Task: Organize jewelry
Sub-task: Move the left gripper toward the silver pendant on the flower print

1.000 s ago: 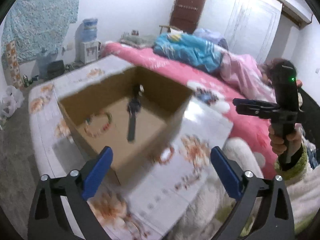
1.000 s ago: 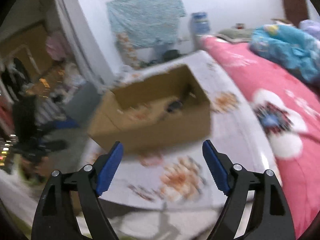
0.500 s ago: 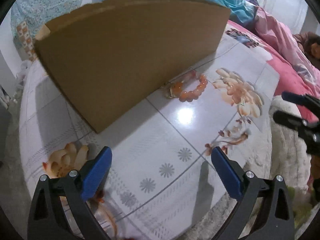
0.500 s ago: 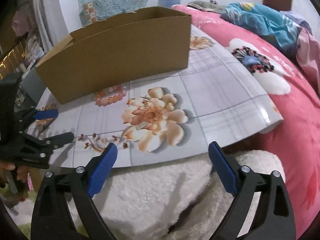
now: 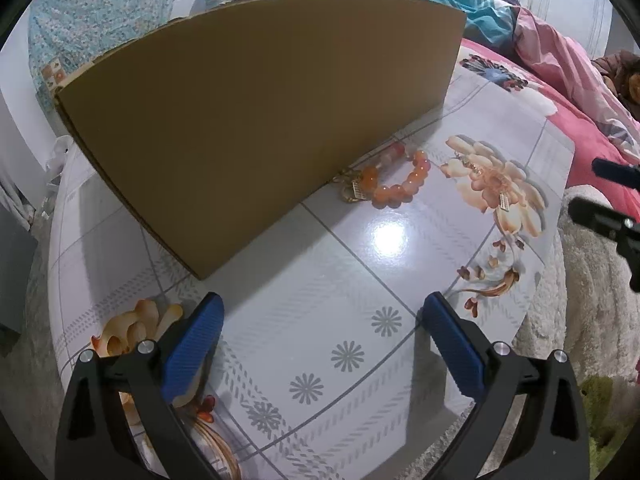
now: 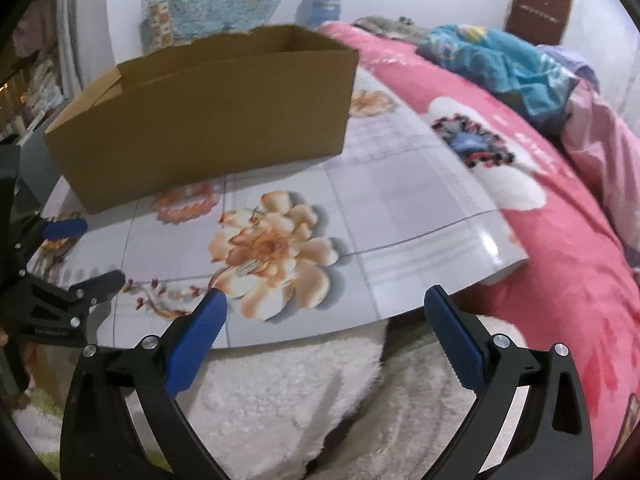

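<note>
Jaws wide on my left gripper (image 5: pixel 322 316), still opening on my right gripper (image 6: pixel 324 308), both empty; round orange bead bracelet (image 5: pixel 394 182) touches plain cardboard box (image 5: pixel 256 120)

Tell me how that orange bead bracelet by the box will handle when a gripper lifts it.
The orange bead bracelet is a loop of separate round beads, so it will probably sag from one pinch point rather than hold its ring shape. The beads look glossy, so the pads may slip. It lies against the cardboard box, crowding the approach.
</note>
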The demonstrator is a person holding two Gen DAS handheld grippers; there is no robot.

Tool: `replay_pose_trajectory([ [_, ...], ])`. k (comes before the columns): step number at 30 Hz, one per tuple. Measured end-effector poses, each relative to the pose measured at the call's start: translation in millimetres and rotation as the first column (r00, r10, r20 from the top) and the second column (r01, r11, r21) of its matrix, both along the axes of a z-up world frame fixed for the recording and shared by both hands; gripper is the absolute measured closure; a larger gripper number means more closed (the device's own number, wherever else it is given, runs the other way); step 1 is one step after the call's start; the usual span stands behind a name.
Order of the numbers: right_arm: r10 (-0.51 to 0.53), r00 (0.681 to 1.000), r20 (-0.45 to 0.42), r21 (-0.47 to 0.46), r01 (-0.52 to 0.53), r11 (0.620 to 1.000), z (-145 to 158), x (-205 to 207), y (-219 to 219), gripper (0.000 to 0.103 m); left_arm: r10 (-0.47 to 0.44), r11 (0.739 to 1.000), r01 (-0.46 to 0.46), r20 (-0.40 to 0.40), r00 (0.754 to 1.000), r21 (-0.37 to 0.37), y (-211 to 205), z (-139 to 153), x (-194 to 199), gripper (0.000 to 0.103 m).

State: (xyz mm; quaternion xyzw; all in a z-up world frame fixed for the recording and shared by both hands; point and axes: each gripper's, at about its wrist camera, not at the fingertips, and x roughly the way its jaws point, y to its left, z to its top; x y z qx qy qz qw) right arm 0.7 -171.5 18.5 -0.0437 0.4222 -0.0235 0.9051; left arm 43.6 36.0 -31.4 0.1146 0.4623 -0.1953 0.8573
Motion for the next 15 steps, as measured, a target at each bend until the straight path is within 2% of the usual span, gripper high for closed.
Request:
replay_pose_trajectory([
  [6, 0.062, 0.996, 0.068, -0.103, -0.055, 0.993, 10.2, -4.4, 7.6, 0.008, -0.029, 1.0, 0.029, 0.011, 1.0, -0.008, -0.2, -0.2, -1.2, 0.005],
  [10, 0.107, 0.985, 0.138, -0.063, -0.099, 0.993, 19.0, -6.9, 6.1, 0.008, 0.0, 1.0, 0.0, 0.017, 1.0, -0.01, 0.1, 0.2, -0.5, 0.005],
  [15, 0.114, 0.982, 0.153, -0.032, -0.111, 0.993, 18.1, -2.9, 5.9, 0.008, 0.018, 1.0, -0.017, 0.048, 0.999, -0.021, 1.9, 0.4, -5.9, 0.005],
])
